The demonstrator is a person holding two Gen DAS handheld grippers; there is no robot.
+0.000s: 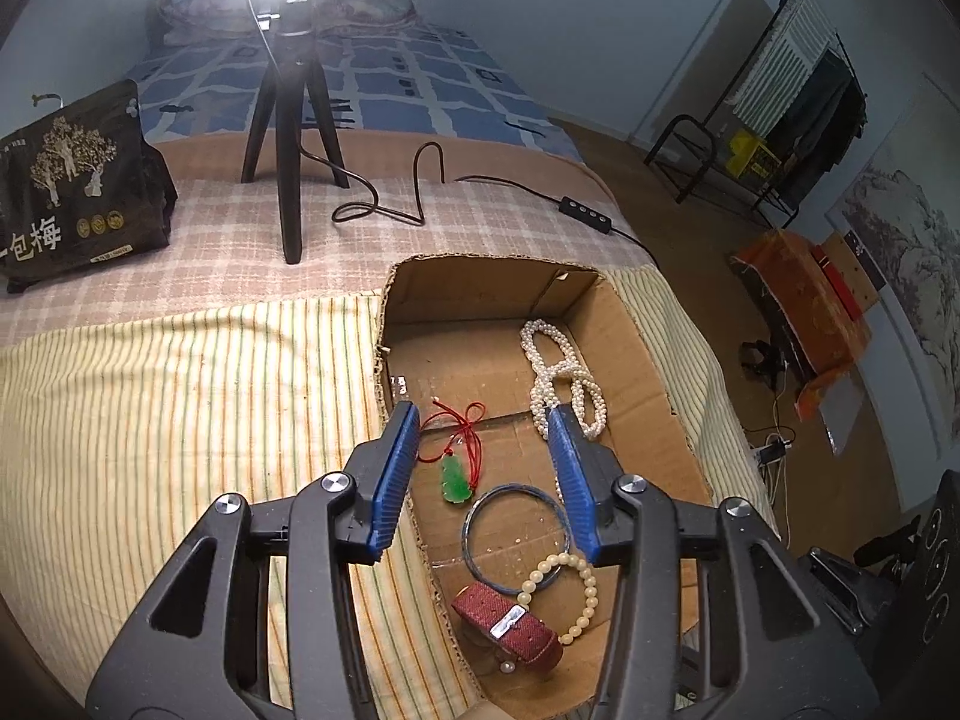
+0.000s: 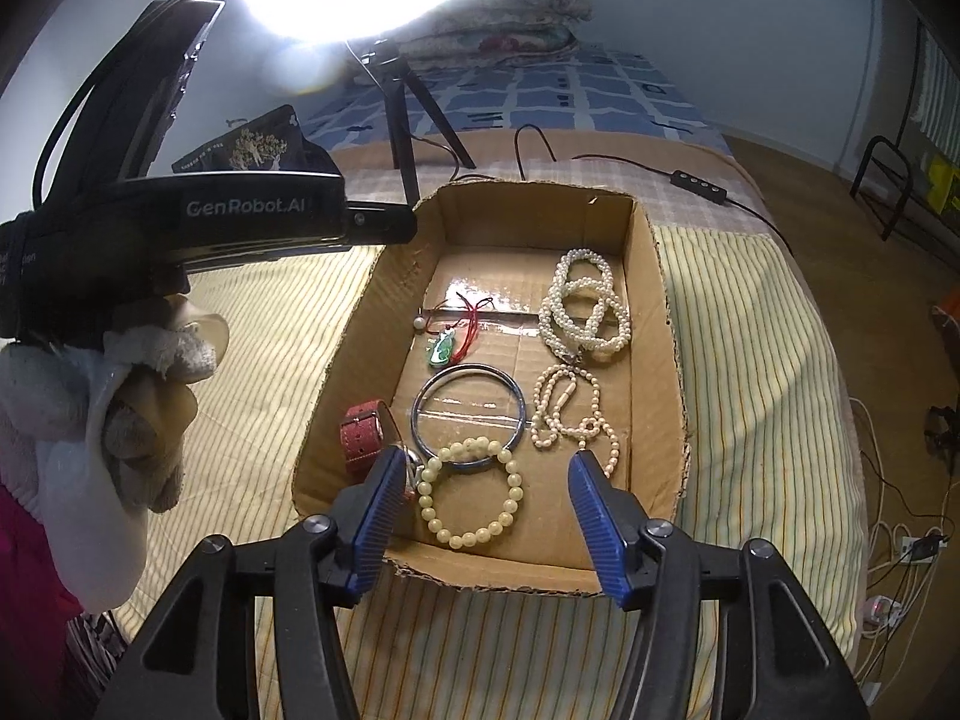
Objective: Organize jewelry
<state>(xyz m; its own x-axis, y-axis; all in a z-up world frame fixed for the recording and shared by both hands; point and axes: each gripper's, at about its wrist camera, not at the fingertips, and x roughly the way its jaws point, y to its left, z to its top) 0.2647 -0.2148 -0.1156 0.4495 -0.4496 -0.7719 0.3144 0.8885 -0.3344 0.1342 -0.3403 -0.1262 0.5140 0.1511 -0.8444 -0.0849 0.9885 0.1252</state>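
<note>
A shallow cardboard box (image 1: 492, 261) (image 2: 654, 300) lies on the striped cloth. On its floor lie a green pendant on a red cord (image 1: 454, 480) (image 2: 441, 351), a blue bangle (image 1: 465, 534) (image 2: 468, 367), a cream bead bracelet (image 1: 591, 594) (image 2: 515, 480), a red watch strap (image 1: 504, 621) (image 2: 363, 432), a white pearl necklace (image 1: 564, 372) (image 2: 600, 348) and a thin bead chain (image 2: 567, 393). My left gripper (image 1: 482, 417) hangs open over the box's left part, with nothing between its pads. My right gripper (image 2: 486, 459) stands open above the cream bracelet, apart from it.
A ring light on a black tripod (image 1: 288, 180) stands behind the box, its cable and switch (image 1: 585, 210) trailing right. A black printed bag (image 1: 72, 180) sits at the far left. A gloved hand (image 2: 138, 420) holds the left device beside the box. The bed's edge drops off at right.
</note>
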